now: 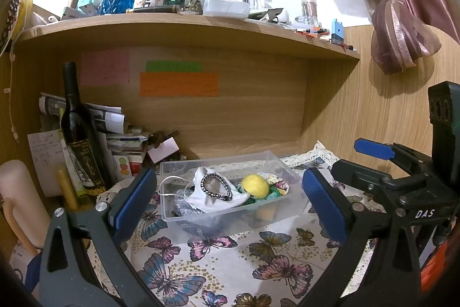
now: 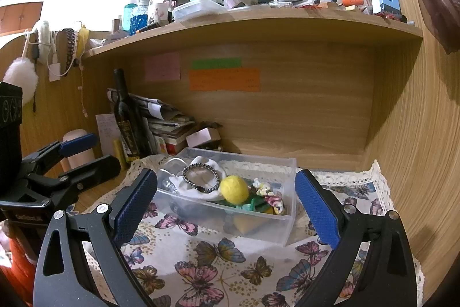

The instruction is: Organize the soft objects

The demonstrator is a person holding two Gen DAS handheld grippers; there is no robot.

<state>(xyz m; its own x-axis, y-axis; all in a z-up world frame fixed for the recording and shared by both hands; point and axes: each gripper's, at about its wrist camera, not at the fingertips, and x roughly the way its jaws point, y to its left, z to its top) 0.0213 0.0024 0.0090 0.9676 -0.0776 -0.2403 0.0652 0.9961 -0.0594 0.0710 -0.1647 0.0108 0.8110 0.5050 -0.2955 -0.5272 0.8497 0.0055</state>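
A clear plastic box (image 1: 172, 209) (image 2: 284, 223) stands on the butterfly tablecloth under the shelf. Inside lie a yellow soft ball (image 1: 254, 185) (image 2: 234, 189), a white cloth (image 1: 201, 196) (image 2: 188, 187) with a dark beaded band (image 1: 215, 186) (image 2: 198, 174) on it, a floral scrunchie (image 1: 276, 181) (image 2: 271, 197), green fabric and a yellow sponge (image 1: 266, 213) (image 2: 247, 225). My left gripper (image 1: 227, 206) is open and empty, just in front of the box. My right gripper (image 2: 227, 206) is open and empty, also facing the box; it shows at the right of the left wrist view (image 1: 373, 160).
A dark wine bottle (image 1: 79, 134) (image 2: 126, 117), stacked papers (image 1: 115, 128) and a pink cylinder (image 1: 17, 192) crowd the left back corner. A cluttered shelf (image 1: 187, 25) (image 2: 258, 19) hangs overhead. Wooden walls close the back and right. A curtain (image 1: 402, 19) hangs at right.
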